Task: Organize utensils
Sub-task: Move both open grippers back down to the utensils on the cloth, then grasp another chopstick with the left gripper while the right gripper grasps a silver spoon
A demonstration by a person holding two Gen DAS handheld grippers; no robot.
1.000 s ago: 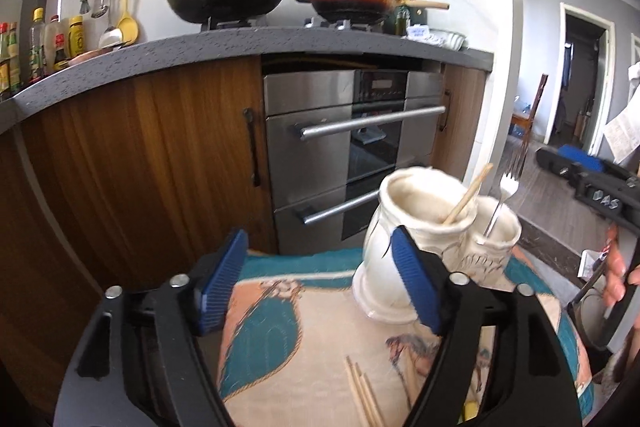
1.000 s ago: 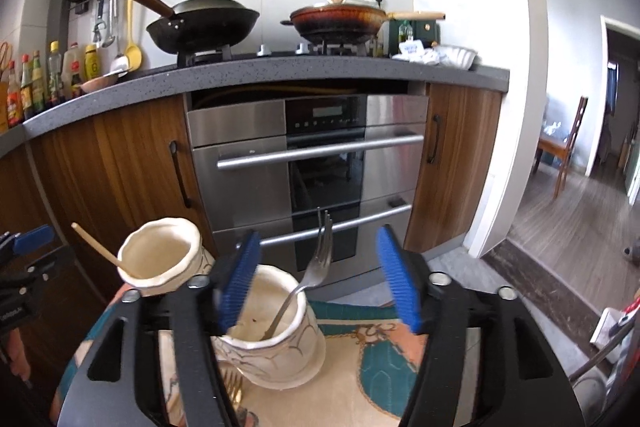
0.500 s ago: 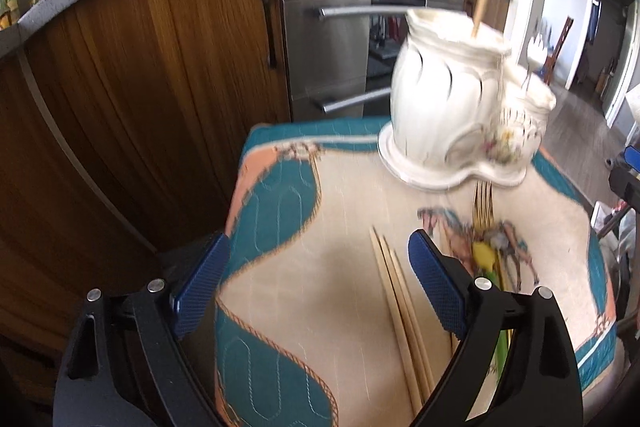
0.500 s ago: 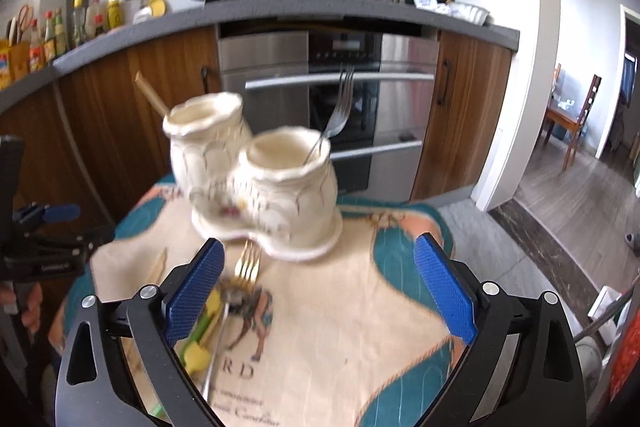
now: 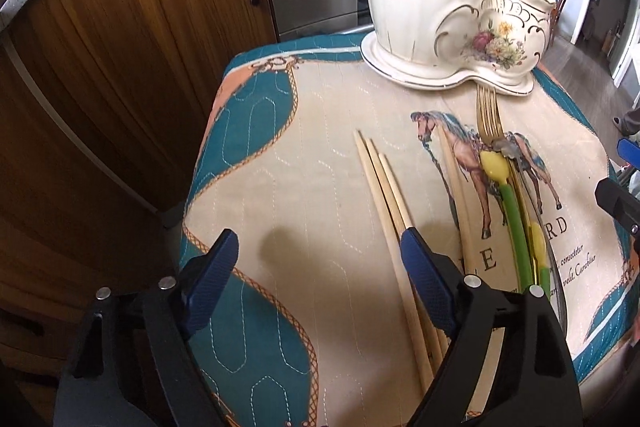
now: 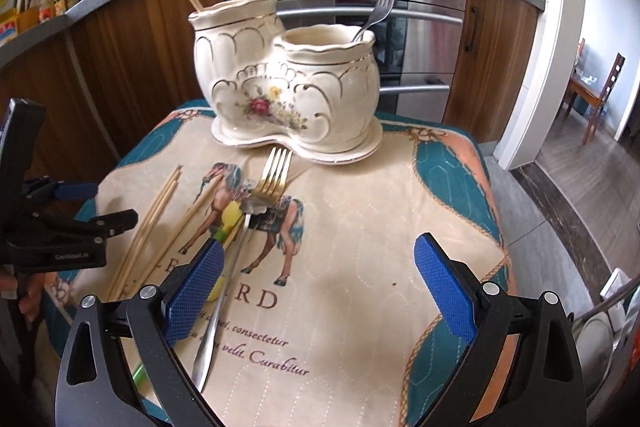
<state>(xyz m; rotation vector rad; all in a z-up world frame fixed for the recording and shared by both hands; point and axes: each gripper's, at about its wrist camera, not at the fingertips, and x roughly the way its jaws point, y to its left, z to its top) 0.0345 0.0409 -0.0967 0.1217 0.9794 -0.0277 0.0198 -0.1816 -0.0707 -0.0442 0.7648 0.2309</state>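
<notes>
Blue-padded left tongs [image 5: 320,259] and right tongs [image 6: 316,267] lowered toward cloth [image 6: 360,227], jaws just widened, spread, nothing between.

Glazed ceramic, quilted cloth, bare wood, bright metal

My jaws wear dimpled blue rubbery pads on matt black plastic; the glossy cream holder [image 6: 288,87] with gilt trim sits on a stitched matt cloth [image 6: 360,227], beside pale smooth wooden chopsticks [image 5: 384,195], a polished gold-toned fork [image 6: 276,173] and shiny stainless oven fronts [image 6: 424,39].

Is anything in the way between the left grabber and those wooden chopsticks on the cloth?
Nothing visible. The left gripper has its jaws open over the cloth, and the chopsticks lie bare beside its inner finger.
</notes>
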